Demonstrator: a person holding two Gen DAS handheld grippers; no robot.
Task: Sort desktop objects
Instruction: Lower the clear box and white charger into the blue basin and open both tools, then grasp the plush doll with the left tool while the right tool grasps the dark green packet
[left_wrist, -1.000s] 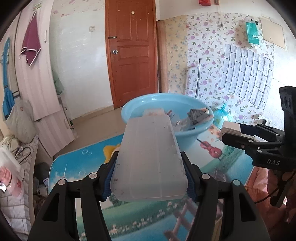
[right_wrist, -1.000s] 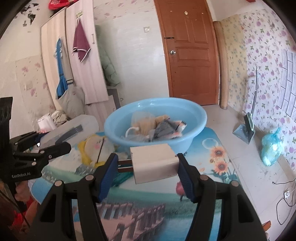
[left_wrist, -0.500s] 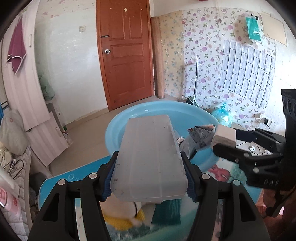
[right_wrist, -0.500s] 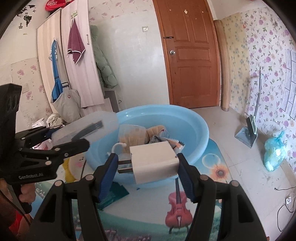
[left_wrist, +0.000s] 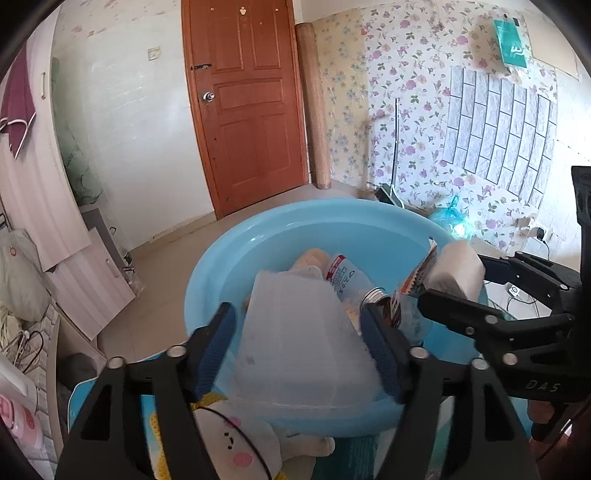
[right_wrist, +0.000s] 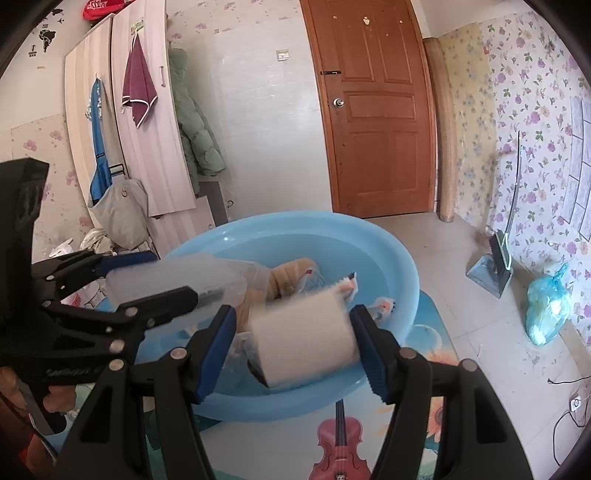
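basin: blue basin (left_wrist: 229, 266) on the printed mat (right_wrist: 432, 332), centre of both views, already holding a bottle (left_wrist: 345, 277), a snack packet (left_wrist: 413, 277) and tan soft stuff.
change vs 0.5 s ago: both claws were clamped on their items short of or at the rim; now both sets of fingers have spread and both items look blurred, over the basin interior.
plastic box: translucent plastic box (left_wrist: 295, 332) between the left claw (left_wrist: 299, 347) fingers, gaps visible on both sides, so not gripped; reads as dropping in at the near-left side.
charger: white charger block (right_wrist: 303, 339) between the right claw (right_wrist: 291, 347) fingers, also loose with gaps; near-right side, above the contents.
left claw: wide open, holding nothing.
right claw: wide open, holding nothing.
plush: white and yellow plush toy (left_wrist: 236, 443) on the mat, near side, outside the basin.
meaning: my read, 2 items delivered at once; plush is likely next.
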